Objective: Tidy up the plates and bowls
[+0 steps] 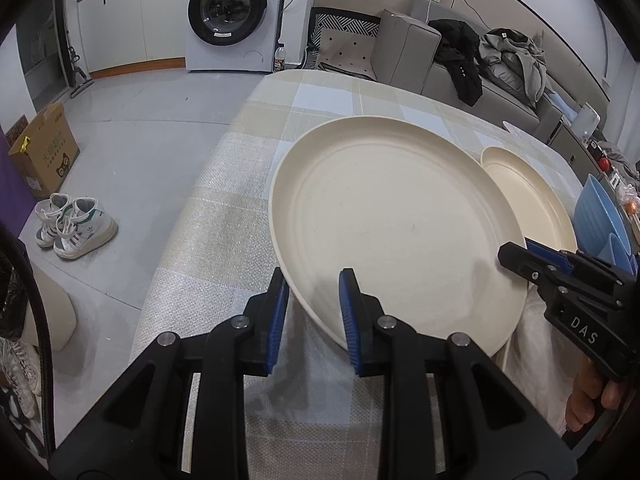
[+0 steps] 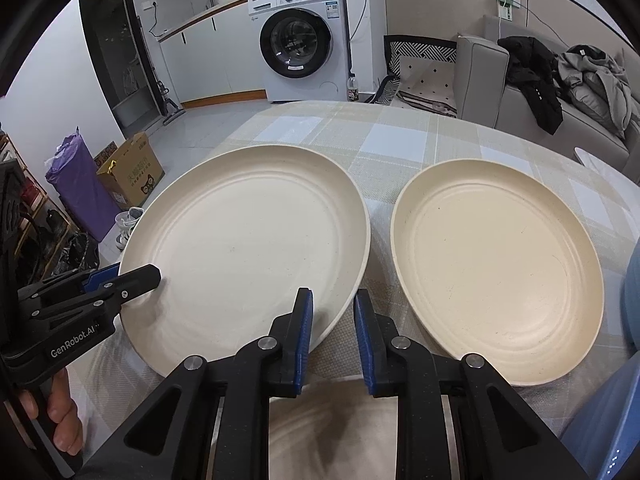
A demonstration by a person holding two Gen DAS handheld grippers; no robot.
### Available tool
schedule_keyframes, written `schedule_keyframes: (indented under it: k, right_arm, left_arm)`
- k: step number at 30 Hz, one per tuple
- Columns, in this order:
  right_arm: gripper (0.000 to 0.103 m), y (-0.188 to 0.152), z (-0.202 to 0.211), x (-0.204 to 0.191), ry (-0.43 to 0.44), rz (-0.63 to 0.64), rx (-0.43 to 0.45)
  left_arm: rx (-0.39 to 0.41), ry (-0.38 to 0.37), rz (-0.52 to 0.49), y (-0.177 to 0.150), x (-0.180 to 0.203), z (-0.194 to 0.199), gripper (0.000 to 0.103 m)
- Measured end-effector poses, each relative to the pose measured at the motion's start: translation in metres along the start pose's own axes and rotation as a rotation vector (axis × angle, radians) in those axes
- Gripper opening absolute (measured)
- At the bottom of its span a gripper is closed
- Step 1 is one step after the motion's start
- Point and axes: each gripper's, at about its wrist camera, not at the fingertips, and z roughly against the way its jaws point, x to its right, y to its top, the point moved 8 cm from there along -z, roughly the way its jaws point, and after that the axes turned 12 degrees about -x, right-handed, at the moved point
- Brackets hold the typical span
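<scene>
1. Now the left hand-held gripper is clamped narrowly on the near-left rim of the large cream plate, one pad above and one below.
2. The right hand-held gripper pinches the same plate's near-right rim.
3. That plate lies at the near edge of the checked surface, with a smaller cream plate just beside it on the right.
4. Blue bowls stand farther right.

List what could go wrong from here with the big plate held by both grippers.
1. Both the left gripper and right gripper pinch only the near rim of the large plate, so it may slip or tip when lifted.
2. The smaller plate lies close beside it and could get knocked.
</scene>
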Motion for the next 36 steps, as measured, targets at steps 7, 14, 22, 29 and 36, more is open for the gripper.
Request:
schedule_keyframes:
  k: [7,14,22,29,36]
  right_arm:
    - [0.022,-0.004,0.031,0.000,-0.003,-0.011,0.050]
    - [0.022,-0.018,0.062,0.007,-0.019,-0.045,0.092]
    - [0.022,-0.038,0.092,0.020,-0.026,-0.086,0.126]
    - [0.022,-0.052,0.112,0.027,-0.030,-0.108,0.144]
    - [0.022,-0.068,0.131,0.035,-0.035,-0.130,0.161]
  left_arm:
    - [0.030,-0.012,-0.027,-0.004,0.009,0.026,0.023]
    - [0.054,-0.020,-0.076,-0.012,0.031,0.052,0.023]
    - [0.071,-0.031,-0.132,-0.026,0.058,0.078,0.023]
    - [0.081,-0.043,-0.172,-0.040,0.079,0.096,0.023]
    - [0.085,-0.052,-0.210,-0.050,0.097,0.110,0.023]
